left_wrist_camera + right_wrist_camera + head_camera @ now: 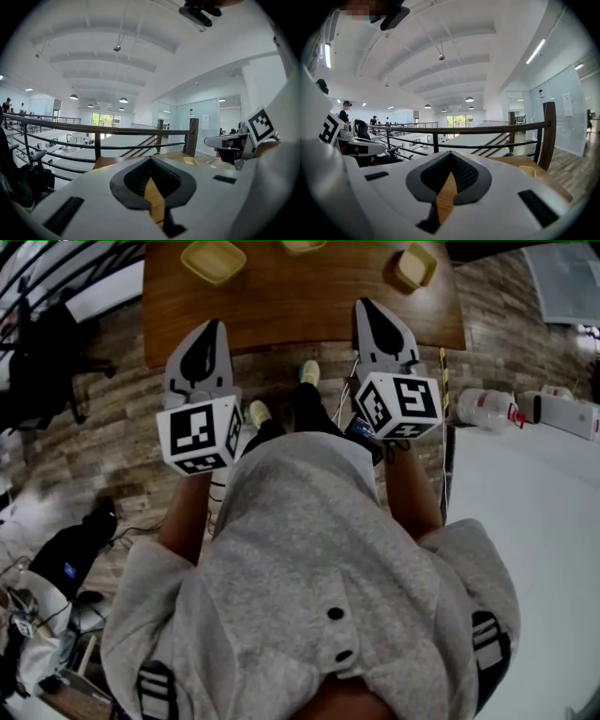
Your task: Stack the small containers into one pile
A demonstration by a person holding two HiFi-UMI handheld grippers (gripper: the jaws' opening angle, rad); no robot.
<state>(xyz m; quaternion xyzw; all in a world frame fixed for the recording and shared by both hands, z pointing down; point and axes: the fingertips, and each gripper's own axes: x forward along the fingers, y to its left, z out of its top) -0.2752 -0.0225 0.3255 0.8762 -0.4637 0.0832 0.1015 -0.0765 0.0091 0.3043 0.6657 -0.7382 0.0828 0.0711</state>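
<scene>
The wooden counter (309,306) lies in front of the person, and both grippers are held above its near edge, not over the things on it. The left gripper (214,332) and the right gripper (367,310) point almost level toward the counter. On each one the jaws are fully together and nothing is between them.

The task's things are three small yellow containers on the far part of the counter: one at the left (214,261), one in the middle (303,246), partly cut by the picture's edge, and one at the right (415,265). They stand well apart from each other, and none is inside another.

I judge that the stacking is not yet begun; this is the approach step. The next move calls for reaching forward, opening the jaws of one gripper, and closing them on the rim of one container to carry it onto another.
</scene>
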